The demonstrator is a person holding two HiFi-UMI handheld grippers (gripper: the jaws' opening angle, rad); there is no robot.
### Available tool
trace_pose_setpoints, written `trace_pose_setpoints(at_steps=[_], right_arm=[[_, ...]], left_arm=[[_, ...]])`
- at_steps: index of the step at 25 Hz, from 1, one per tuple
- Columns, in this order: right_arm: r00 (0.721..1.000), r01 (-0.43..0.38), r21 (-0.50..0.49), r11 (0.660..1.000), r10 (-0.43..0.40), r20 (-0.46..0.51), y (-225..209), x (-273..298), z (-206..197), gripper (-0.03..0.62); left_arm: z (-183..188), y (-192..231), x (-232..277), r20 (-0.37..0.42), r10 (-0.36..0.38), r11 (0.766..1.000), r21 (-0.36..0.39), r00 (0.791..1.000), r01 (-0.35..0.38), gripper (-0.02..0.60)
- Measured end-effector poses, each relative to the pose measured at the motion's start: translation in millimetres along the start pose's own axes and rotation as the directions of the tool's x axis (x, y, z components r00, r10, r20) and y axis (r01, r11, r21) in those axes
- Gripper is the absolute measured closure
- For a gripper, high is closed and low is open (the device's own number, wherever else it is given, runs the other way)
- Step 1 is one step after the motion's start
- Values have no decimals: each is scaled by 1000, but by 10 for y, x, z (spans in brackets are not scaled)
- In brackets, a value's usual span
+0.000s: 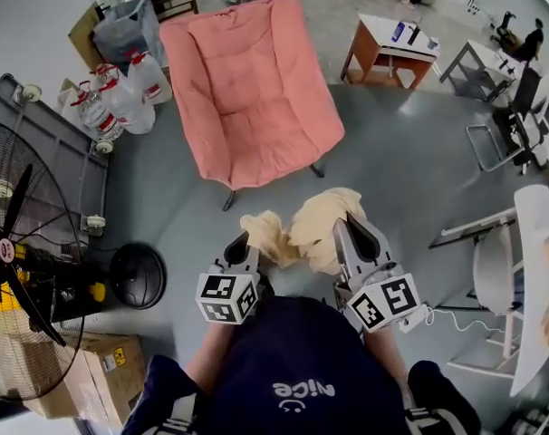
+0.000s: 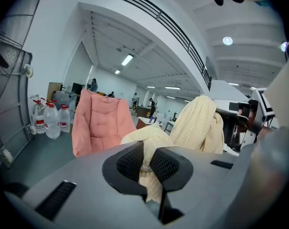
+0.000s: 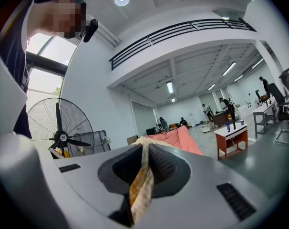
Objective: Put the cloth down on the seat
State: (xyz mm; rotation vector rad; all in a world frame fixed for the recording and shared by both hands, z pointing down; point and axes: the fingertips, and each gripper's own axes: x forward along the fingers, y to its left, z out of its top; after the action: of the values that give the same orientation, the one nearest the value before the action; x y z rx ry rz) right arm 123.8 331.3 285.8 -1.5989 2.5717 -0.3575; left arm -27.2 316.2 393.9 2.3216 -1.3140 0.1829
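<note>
The head view looks steeply down from above the person: pink chair (image 1: 252, 89) at 12 o'clock, left tongs (image 1: 245, 241) and right tongs (image 1: 349, 225) just below centre. Each gripper view looks forward along its own tongs, very near them. All three share the cloth (image 1: 315, 227) and the chair, at 9 o'clock in the left view and 4 o'clock in the right.

Grey left gripper (image 1: 242, 243), right gripper (image 1: 351, 229); black-white marker cubes (image 1: 227, 297); navy shirt (image 1: 293, 356), white print
</note>
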Motion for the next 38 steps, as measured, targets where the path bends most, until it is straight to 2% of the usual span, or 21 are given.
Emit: trace_pose_setpoints(at_steps=[6,12,19,22,26,32,38], right_arm=[[998,59,-19,998,-59,-9,-182,855,72,526],[994,110,5,994,-109,-7,-330,1580,101,526],[989,147,39,988,-148,26,-322,2102,102,526],[989,140,10,990,-140,56,-263,2299,206,526],[988,129,-19,991,-127,87,-249,2565,396,526],[987,65,-56,996,-56,152,-301,2902,798,526],[984,-14,-142,990,39,174,-580,3440,1108,526]], left_arm=[[554,560,664,-6,-63,998,6,998,63,540],[988,1024,1181,-6,-125,990,58,992,125,540],[1182,1493,1367,-15,-154,986,58,988,155,540],[1343,1667,1390,-13,-148,987,53,989,149,540],[1680,1836,1481,35,-157,985,75,987,154,540],[2069,1973,1664,98,-135,990,63,986,129,540],[2421,2207,2055,155,-60,998,42,986,54,540]])
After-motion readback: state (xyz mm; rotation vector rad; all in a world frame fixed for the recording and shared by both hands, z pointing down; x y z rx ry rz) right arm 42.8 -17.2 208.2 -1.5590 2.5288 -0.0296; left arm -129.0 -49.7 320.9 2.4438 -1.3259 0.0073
